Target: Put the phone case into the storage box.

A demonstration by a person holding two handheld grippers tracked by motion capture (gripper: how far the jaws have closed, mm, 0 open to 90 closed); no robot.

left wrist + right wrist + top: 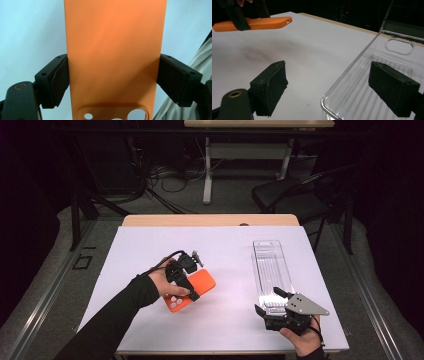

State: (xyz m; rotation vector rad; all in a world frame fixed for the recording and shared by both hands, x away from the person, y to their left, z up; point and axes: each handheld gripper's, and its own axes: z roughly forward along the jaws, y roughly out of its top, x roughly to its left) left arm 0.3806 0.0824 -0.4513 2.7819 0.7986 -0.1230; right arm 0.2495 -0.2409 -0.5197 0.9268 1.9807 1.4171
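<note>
An orange phone case (204, 281) with camera cut-outs is lifted a little off the white table cover (225, 245). My left gripper (184, 285) is shut on it. In the left gripper view the black pads (60, 77) press both long edges of the case (115, 50). A clear ribbed plastic tray (270, 265) lies lengthwise on the right. My right gripper (268, 301) stands open at the tray's near end. In the right gripper view one jaw hangs over the tray (392, 57) and the other over bare cover, with the orange case (257, 23) held up at far left.
The wooden table edge (210, 220) borders the cover at the back. Beyond it stand a black chair (295, 195), a second table's white legs (207, 170) and floor cables (165, 180).
</note>
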